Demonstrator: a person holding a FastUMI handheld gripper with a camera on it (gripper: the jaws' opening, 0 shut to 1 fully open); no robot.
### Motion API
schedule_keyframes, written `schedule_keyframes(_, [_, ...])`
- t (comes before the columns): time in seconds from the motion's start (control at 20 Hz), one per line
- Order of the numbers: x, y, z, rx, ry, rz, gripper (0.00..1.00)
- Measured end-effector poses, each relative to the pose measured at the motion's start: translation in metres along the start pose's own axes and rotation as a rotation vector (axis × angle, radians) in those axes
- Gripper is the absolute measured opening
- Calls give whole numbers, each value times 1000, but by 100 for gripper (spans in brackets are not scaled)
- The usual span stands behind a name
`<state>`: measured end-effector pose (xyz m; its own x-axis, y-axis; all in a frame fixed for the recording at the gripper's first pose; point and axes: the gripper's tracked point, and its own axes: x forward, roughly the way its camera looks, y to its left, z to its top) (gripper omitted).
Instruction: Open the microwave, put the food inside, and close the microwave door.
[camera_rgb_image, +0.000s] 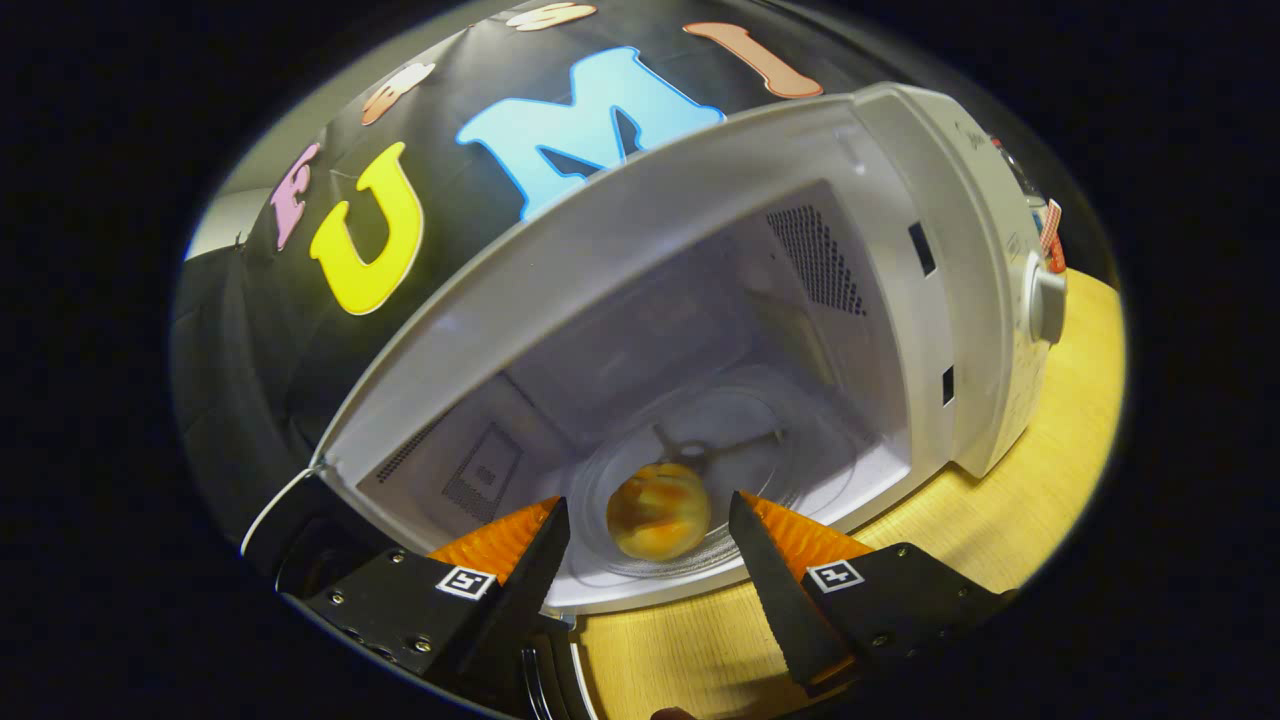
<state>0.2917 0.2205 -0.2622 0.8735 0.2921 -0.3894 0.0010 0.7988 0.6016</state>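
The white microwave (965, 250) stands open on a wooden table, its pale cavity facing me. A round yellow-orange piece of food (658, 512) rests on the front part of the glass turntable (770, 440) inside. My gripper (648, 502) is open at the mouth of the cavity. Its fingertips flank the food with a gap on each side, and neither one touches it. The open door (300, 545) shows as a dark edge beside the left finger.
The microwave's control panel with a round knob (1047, 305) lies to the right of the cavity. The wooden table (1050, 480) runs under and to the right of the oven. The booth's black cloth wall (250, 380) hangs behind it.
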Motion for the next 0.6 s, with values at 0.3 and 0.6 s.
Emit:
schedule_keyframes(0.3, [-97,21,30,-151,-81,50,97])
schedule_keyframes(0.6, [-197,45,53,-226,-167,97,97])
